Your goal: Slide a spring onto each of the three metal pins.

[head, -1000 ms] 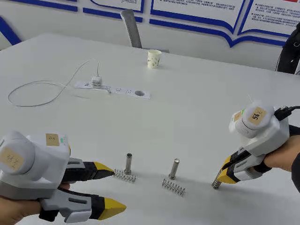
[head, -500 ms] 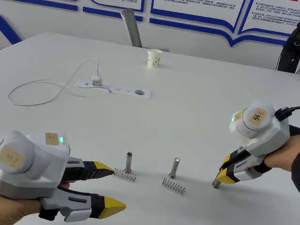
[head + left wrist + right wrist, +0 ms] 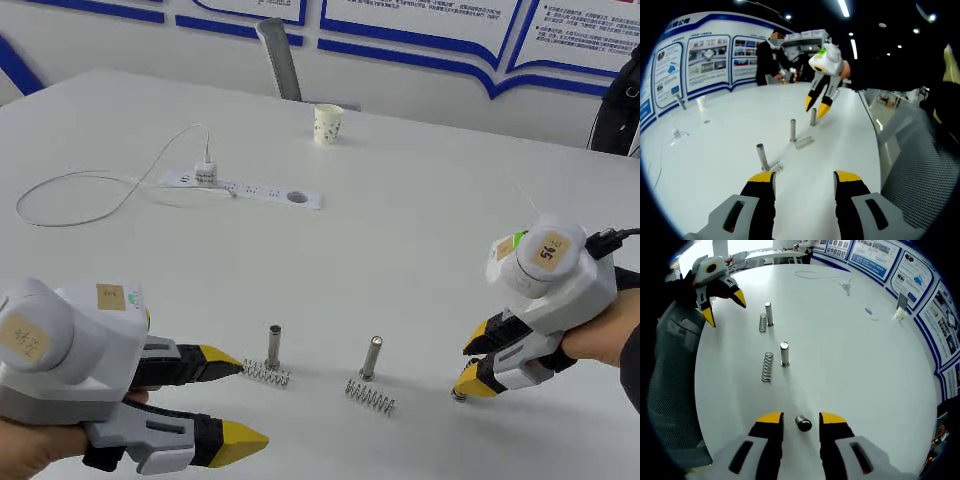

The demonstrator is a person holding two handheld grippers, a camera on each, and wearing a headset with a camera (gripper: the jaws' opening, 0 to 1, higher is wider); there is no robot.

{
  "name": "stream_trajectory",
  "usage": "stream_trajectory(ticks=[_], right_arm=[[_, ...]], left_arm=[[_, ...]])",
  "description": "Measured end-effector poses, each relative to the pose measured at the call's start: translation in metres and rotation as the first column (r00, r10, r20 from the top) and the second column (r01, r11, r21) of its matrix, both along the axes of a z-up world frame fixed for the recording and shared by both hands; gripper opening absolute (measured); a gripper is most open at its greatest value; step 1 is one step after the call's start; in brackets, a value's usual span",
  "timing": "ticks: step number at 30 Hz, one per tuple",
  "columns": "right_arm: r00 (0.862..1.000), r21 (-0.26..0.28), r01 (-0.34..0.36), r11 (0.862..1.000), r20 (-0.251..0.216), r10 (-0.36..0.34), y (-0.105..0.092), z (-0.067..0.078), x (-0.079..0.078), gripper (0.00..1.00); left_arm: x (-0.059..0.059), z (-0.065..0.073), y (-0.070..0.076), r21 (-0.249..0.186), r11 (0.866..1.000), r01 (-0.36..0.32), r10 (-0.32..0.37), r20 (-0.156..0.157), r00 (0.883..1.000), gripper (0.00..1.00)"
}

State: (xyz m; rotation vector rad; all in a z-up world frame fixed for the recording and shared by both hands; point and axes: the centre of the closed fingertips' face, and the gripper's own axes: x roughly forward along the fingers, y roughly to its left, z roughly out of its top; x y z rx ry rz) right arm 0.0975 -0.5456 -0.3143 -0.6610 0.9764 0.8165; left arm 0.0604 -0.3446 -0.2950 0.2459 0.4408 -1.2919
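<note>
Three metal pins stand upright in a row on the white table. The left pin (image 3: 274, 347) and the middle pin (image 3: 371, 358) are bare. A loose spring (image 3: 266, 375) lies at the left pin's foot, and a second spring (image 3: 370, 397) lies by the middle pin. My right gripper (image 3: 468, 363) stands open over the right pin (image 3: 803, 423), which sits between its jaws. Coils seem to wrap that pin, mostly hidden in the head view. My left gripper (image 3: 238, 403) is open and empty, just left of the left pin.
A paper cup (image 3: 328, 125) stands at the far side. A white power strip (image 3: 240, 190) with a looping cable (image 3: 70, 190) lies mid-table. A chair back (image 3: 280, 58) rises behind the table. The table's near edge (image 3: 875, 150) runs close to the pins.
My right gripper was shut on a spring over the right pin; its jaws have now spread apart. The left gripper has stayed in place.
</note>
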Motion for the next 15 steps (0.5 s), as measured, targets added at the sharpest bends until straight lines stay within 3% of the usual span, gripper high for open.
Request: stream_trajectory(ticks=[15], right_arm=[[0.999, 0.017, -0.035, 0.999, 0.008, 0.034, 0.019, 0.003, -0.002, 0.29]], left_arm=[[0.001, -0.001, 0.001, 0.003, 1.000, 0.000, 0.000, -0.001, 1.000, 0.48]])
